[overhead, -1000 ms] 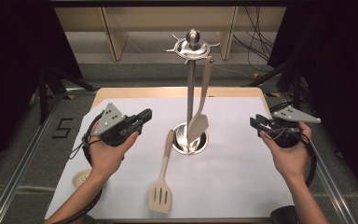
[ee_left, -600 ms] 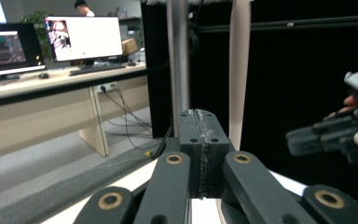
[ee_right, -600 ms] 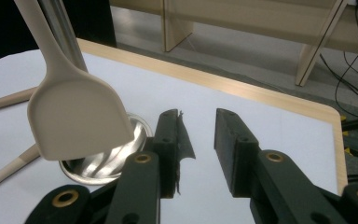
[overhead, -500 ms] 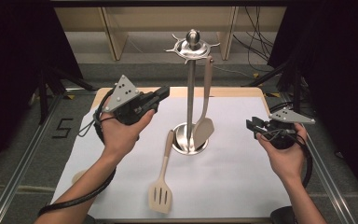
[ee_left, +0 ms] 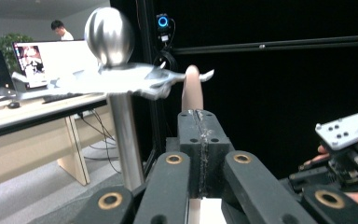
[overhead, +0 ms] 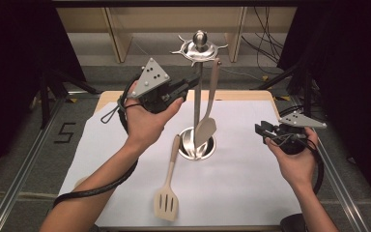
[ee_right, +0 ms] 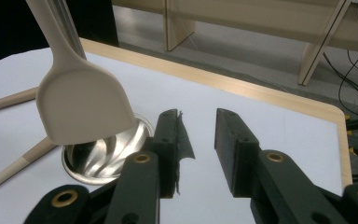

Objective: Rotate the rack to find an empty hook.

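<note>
A steel utensil stand (overhead: 199, 92) rises from a round base (overhead: 193, 145) mid-table, with a hook crown (overhead: 200, 48) on top. A beige solid spatula (overhead: 206, 126) hangs from one hook. A beige slotted spatula (overhead: 167, 195) lies flat in front, its handle reaching the base. My left gripper (overhead: 189, 85) is held high beside the pole, just under the crown, jaws shut on nothing. In the left gripper view (ee_left: 199, 126) the hanging spatula's handle top (ee_left: 192, 86) stands just beyond the tips. My right gripper (overhead: 261, 129) hovers open right of the base; its view (ee_right: 200, 135) faces the blade (ee_right: 81, 105).
White paper (overhead: 251, 193) covers the wooden table (overhead: 265, 96). Metal rails (overhead: 24, 164) run along both sides. A small round beige object (overhead: 81, 182) peeks from under the left forearm. Wooden shelving legs (overhead: 116, 38) stand behind the table.
My left gripper has risen and moved right, from beside the base up to the stand's crown. The right gripper has stayed nearly still and open.
</note>
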`<state>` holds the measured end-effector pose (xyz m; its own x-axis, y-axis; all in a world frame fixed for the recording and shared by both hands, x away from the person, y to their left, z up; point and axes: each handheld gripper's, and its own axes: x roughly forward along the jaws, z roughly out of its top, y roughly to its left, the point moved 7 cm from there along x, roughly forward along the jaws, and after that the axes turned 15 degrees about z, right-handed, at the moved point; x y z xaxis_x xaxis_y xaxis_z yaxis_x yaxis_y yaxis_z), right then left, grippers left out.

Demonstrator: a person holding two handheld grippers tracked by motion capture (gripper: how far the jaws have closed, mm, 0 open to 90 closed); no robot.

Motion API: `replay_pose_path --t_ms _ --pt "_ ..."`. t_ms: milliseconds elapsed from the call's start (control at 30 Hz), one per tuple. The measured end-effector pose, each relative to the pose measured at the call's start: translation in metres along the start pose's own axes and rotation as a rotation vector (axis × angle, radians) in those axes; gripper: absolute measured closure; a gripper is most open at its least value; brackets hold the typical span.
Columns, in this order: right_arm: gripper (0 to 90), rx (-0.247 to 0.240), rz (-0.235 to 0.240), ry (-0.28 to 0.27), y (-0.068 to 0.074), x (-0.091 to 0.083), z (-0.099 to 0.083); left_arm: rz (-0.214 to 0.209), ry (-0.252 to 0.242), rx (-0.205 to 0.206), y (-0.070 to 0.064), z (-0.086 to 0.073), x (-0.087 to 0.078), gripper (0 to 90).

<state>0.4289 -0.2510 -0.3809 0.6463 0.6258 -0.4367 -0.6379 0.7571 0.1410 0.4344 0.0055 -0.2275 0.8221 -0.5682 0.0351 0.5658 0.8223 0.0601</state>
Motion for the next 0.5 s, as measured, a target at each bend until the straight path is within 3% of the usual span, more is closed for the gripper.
replay_pose_path --t_ms 200,333,500 --pt "70.9 0.018 0.001 -0.001 0.001 0.001 0.0 0.011 -0.025 0.005 -0.002 0.009 0.007 88.7" --pt "71.1 -0.018 -0.014 -0.027 -0.003 0.002 0.001 0.017 -0.031 0.008 -0.003 0.011 0.009 88.8" --pt "71.1 -0.017 -0.004 -0.017 -0.003 0.002 0.001 0.024 -0.036 0.011 -0.003 0.013 0.01 89.0"
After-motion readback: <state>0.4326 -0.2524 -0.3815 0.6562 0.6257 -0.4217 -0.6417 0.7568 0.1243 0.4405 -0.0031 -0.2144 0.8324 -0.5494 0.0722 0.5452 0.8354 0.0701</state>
